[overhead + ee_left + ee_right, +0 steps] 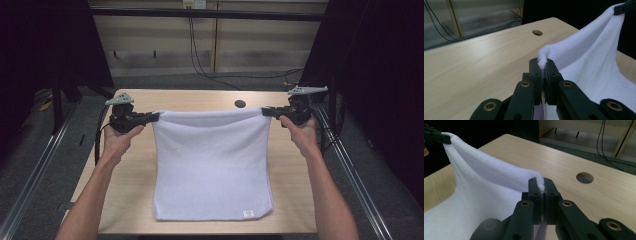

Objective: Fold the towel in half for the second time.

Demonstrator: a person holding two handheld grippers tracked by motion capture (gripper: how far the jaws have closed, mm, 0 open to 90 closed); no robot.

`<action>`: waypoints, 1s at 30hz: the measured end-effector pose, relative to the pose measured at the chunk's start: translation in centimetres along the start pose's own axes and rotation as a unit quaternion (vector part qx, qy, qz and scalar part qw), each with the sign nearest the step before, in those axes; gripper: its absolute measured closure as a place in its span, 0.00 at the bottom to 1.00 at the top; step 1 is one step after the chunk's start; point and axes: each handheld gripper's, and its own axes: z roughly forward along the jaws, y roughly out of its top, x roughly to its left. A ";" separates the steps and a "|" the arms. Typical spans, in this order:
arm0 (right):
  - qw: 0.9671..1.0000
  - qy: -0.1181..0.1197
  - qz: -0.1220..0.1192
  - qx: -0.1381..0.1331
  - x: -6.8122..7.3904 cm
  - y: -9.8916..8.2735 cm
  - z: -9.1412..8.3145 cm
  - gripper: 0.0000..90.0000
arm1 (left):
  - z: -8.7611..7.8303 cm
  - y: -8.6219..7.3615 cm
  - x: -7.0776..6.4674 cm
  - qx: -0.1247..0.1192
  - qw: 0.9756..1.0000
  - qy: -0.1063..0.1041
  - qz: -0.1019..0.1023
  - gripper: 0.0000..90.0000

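1. The white towel (212, 165) lies on the light wooden counter (295, 200) with its near edge flat by the person's side, a small label (248, 213) at its near right corner, while its far edge is raised off the surface and stretched between two corners.
2. The left hand-held gripper (154, 117) has its jaws pressed together on the far left corner – in the left gripper view a tuft of cloth (542, 62) pokes up between the black pads.
3. The right hand-held gripper (266, 111) is likewise clamped tight on the far right corner (540, 185), with only a thin ridge of cloth caught.
4. Beyond the raised edge sits a round hole (240, 104) in the counter.
5. Risk, as a judgement: each grip takes just a narrow pinch of fabric, so a sharp pull or the hands drifting apart could tug a corner free – the towel would then slump and fold crooked. Uneven heights would skew the fold line.
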 end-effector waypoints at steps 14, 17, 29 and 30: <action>0.998 0.052 -0.024 -0.014 3.5 -4.5 -4.0 0.96 | -3.9 -4.5 -4.5 0.031 0.998 -0.040 0.026 0.96; 0.998 0.056 -0.030 -0.010 4.4 -5.5 -4.8 0.96 | -4.3 -5.8 -5.7 0.038 0.998 -0.054 0.017 0.96; 0.994 0.079 -0.034 0.068 8.3 -13.8 -6.3 0.93 | -5.6 -12.3 -9.2 0.101 0.992 -0.077 0.023 0.95; 0.993 0.081 -0.029 0.079 8.7 -14.8 -6.2 0.91 | -5.6 -12.7 -9.3 0.106 0.991 -0.081 0.020 0.95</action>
